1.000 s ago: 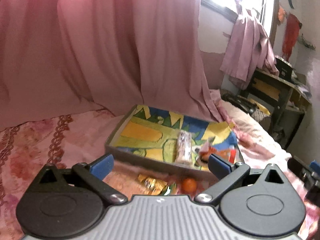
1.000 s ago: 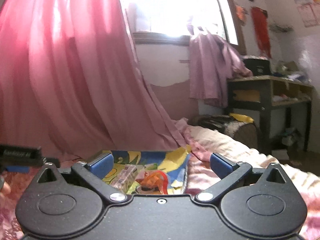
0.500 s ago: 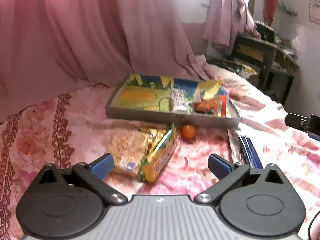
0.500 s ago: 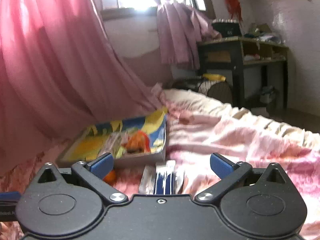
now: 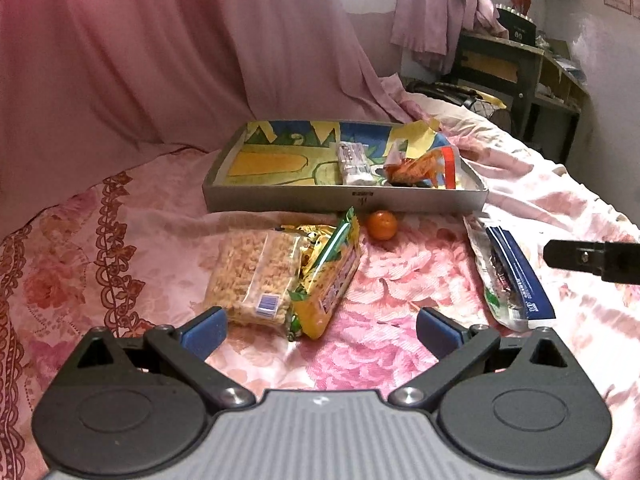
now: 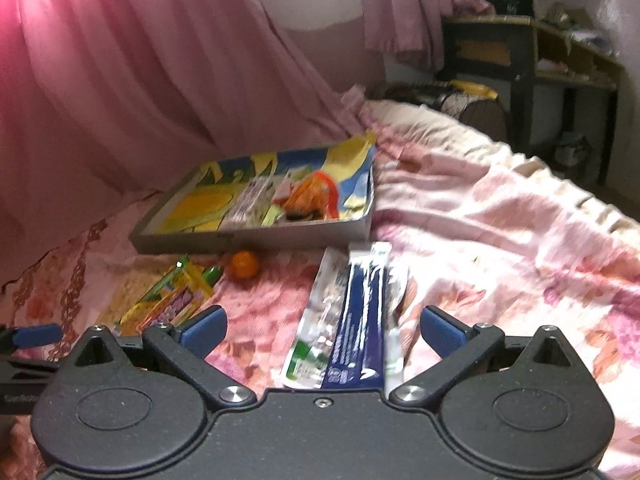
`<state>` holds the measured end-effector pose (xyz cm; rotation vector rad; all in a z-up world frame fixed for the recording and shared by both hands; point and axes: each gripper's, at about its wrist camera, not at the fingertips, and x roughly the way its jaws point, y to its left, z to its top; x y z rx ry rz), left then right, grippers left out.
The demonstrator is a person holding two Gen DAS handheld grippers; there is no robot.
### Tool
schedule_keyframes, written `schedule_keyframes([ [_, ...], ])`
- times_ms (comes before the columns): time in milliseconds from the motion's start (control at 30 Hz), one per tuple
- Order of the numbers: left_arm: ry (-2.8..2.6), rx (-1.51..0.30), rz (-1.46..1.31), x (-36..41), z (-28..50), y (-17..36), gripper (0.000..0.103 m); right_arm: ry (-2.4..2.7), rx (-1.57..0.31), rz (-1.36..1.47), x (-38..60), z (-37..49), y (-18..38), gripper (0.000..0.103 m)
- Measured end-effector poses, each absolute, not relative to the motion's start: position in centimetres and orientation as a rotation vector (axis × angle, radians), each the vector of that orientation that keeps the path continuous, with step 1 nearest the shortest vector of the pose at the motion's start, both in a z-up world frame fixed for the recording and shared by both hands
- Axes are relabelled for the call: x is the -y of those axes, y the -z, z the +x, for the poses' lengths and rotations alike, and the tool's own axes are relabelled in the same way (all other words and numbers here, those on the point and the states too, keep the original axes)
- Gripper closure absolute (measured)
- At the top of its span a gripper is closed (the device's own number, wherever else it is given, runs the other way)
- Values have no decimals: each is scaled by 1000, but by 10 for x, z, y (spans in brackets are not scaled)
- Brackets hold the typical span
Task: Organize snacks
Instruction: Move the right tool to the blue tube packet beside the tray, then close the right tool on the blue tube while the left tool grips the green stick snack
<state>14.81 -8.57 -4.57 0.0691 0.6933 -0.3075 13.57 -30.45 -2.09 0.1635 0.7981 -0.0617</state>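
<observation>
A shallow grey tray (image 5: 344, 201) (image 6: 248, 236) with a colourful lining lies on the pink bed and holds a white wrapped snack (image 5: 353, 157) and an orange packet (image 5: 424, 164) (image 6: 312, 196). In front of it lie a clear bag of noodles (image 5: 254, 272), a yellow-green packet (image 5: 332, 276) (image 6: 168, 300), a small orange (image 5: 382, 225) (image 6: 244, 265) and a blue-and-silver packet (image 5: 512, 276) (image 6: 356, 320). My left gripper (image 5: 320, 328) hovers open just short of the noodle bag and yellow packet. My right gripper (image 6: 322, 328) hovers open over the blue packet. Neither holds anything.
A pink curtain (image 5: 160, 52) hangs behind the tray. A dark shelf unit (image 5: 520, 68) with clutter stands at the far right, beyond the bed's edge. The flowered bedspread (image 6: 500, 240) stretches rumpled to the right of the tray.
Both grippers have pulled back and tilted down, so the snacks lying in front of the tray have come into view. Both stay open.
</observation>
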Motion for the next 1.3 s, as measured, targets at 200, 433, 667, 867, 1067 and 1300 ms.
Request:
schedule_keyframes([
  [200, 339, -706, 85, 87, 157, 52, 0, 46, -853, 167, 303, 143, 30, 1],
  [433, 343, -702, 110, 89, 164, 59, 0, 55, -914, 150, 299, 151, 40, 1],
  [667, 357, -693, 110, 89, 180, 59, 0, 56, -950, 169, 301, 164, 51, 1],
  [867, 378, -682, 132, 97, 196, 57, 0, 57, -952, 142, 304, 179, 57, 3],
  [1067, 372, -699, 139, 104, 208, 60, 1, 33, -968, 145, 310, 193, 64, 13],
  [1300, 376, -717, 152, 111, 218, 65, 5, 42, -971, 122, 314, 205, 72, 32],
])
